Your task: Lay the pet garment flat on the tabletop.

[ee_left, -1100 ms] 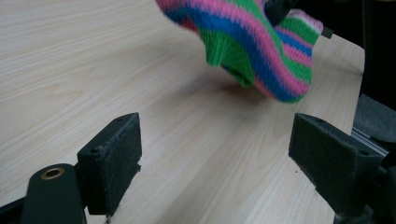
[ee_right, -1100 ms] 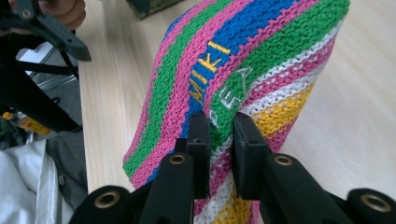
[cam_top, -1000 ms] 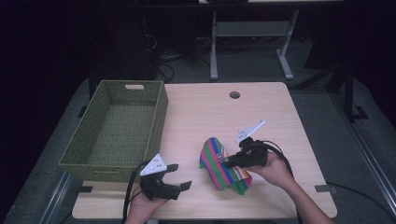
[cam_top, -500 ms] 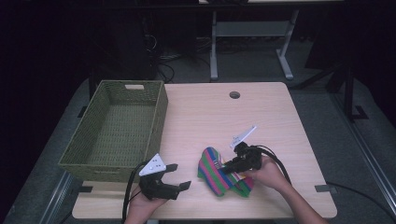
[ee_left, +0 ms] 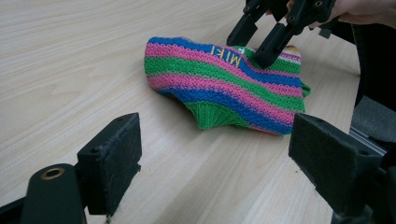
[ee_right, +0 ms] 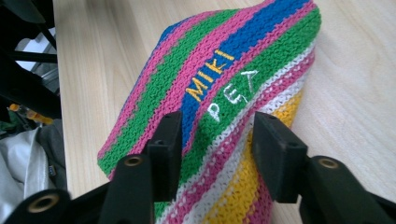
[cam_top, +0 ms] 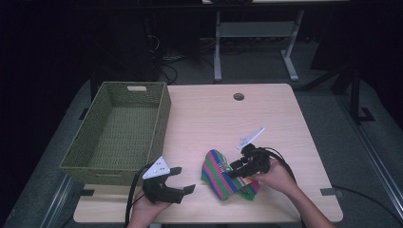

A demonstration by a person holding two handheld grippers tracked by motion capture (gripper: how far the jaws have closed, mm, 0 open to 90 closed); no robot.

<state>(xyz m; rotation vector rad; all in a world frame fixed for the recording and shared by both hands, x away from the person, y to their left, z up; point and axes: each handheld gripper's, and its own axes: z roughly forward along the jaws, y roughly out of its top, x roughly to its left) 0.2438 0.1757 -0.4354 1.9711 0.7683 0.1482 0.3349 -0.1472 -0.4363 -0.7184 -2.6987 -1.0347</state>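
Observation:
A knitted piece striped pink, green, blue, white and yellow, with stitched letters, lies flat on the table near the front edge. My right gripper rests on top of it, and its jaws have just been opening. In the right gripper view the piece lies under and between the spread pads of this gripper, which no longer pinch it. My left gripper stands open and empty on the table to the left of the piece, pointing at it.
A green woven basket, empty inside, stands at the table's left side. A round cable hole sits near the far edge. Light wood tabletop stretches between the basket and the right edge.
The knitted piece went from standing up in the right gripper to lying flat, a little nearer the front edge. The right jaws have spread apart. The left gripper stayed put.

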